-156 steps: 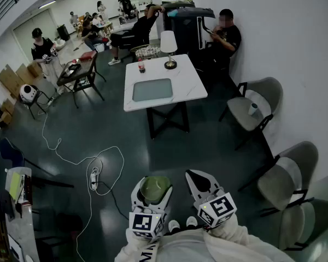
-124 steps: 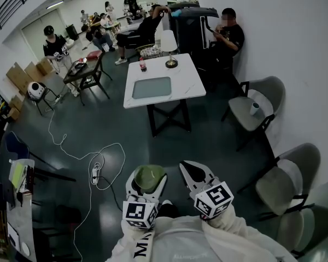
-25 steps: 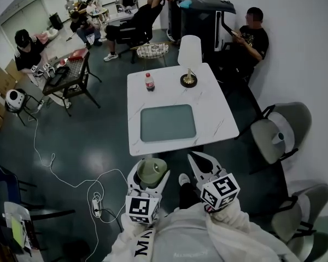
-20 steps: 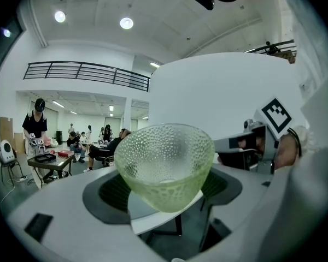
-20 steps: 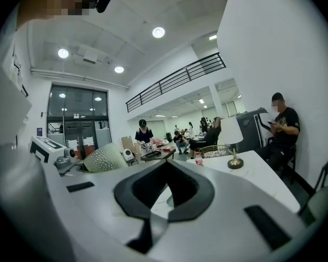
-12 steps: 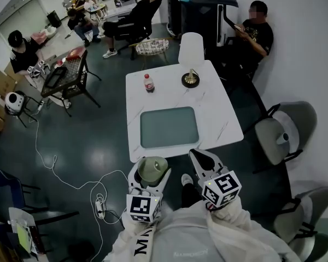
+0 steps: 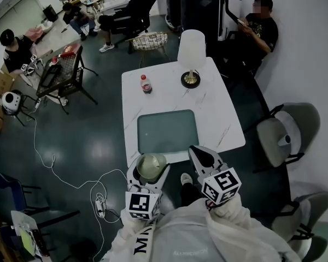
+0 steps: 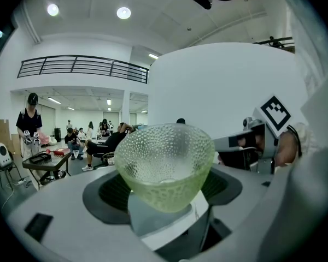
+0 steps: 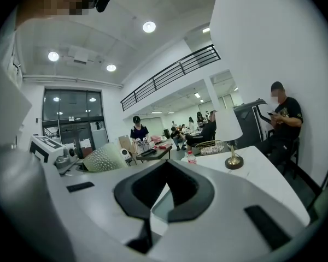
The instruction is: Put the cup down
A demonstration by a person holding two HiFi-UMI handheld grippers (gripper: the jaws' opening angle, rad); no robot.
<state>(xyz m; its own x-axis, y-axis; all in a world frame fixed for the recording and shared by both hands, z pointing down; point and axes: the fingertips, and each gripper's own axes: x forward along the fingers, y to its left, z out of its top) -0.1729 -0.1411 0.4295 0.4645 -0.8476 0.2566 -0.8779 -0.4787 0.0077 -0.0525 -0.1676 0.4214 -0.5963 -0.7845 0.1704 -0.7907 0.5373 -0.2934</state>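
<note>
Cream sweatshirt (image 7: 180, 247), dark lettering down its left sleeve (image 7: 140, 245); grey, black-padded left gripper (image 7: 151, 167) and right gripper (image 7: 200, 153) carry black-and-white marker cubes (image 7: 221, 185)

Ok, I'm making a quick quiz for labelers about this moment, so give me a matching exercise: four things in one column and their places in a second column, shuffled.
Things:
1. cup
2. lamp
3. bottle
4. grey tray

Places:
A. flat on the near half of the table
B. far end of the table, to the right of the bottle in the head view
C. between the jaws of the left gripper
D. far end of the table, toward its left edge in the head view

Pairs: 1-C, 2-B, 3-D, 4-A
</note>
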